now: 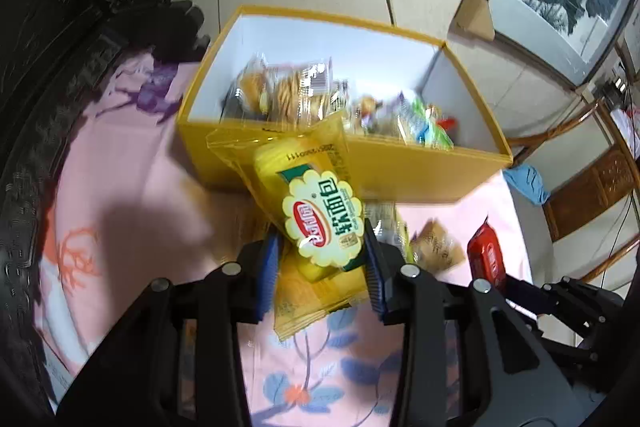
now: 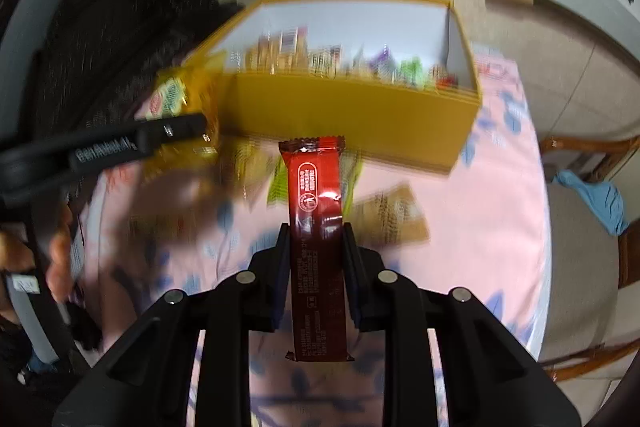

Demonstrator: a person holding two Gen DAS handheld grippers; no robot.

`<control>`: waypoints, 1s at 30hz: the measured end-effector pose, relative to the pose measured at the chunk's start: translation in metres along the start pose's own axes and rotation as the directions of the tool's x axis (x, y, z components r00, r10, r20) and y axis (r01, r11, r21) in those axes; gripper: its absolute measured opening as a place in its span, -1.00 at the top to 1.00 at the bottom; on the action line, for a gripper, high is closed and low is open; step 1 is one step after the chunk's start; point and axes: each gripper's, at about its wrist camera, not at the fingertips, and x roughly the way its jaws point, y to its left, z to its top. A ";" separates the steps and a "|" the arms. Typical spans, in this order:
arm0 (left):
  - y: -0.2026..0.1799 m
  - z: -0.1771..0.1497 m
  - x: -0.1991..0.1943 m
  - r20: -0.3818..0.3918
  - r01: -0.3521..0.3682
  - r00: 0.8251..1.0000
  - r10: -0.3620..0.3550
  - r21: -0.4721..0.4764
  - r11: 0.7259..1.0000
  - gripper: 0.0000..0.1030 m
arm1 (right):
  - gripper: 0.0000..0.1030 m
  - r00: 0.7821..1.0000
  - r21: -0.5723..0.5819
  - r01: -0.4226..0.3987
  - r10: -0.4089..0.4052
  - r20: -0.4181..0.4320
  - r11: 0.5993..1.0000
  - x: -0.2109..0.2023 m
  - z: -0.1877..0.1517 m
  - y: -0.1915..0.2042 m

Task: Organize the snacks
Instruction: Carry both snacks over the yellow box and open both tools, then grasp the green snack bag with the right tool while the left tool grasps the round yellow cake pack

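The box [image 1: 400, 171] already holds a good many snacks, so the sorting looks well along. The left gripper [image 1: 322, 259] clamps a yellow bread pack [image 1: 308, 195] held up at the box's near wall, and the right gripper [image 2: 316, 247] grips a red bar [image 2: 316, 195] short of it. A brown packet [image 2: 394, 217] and a green packet [image 2: 280, 187] lie on the cloth [image 2: 480, 247], not yet boxed.
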 end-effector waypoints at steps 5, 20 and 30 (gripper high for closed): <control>-0.010 0.057 0.005 0.055 -0.023 0.998 0.022 0.011 1.000 0.27 | 0.53 0.998 -0.002 0.023 -0.023 0.061 1.000 0.002 0.061 -0.001; 0.012 0.162 0.017 0.133 -0.083 0.987 0.092 -0.068 0.994 -0.96 | -0.61 0.972 0.191 0.092 -0.129 0.194 0.977 0.008 0.185 -0.047; 0.033 0.078 0.009 0.074 -0.043 0.996 0.050 -0.093 0.995 -0.96 | -0.75 0.998 0.063 0.036 -0.039 0.044 0.997 0.022 0.068 -0.042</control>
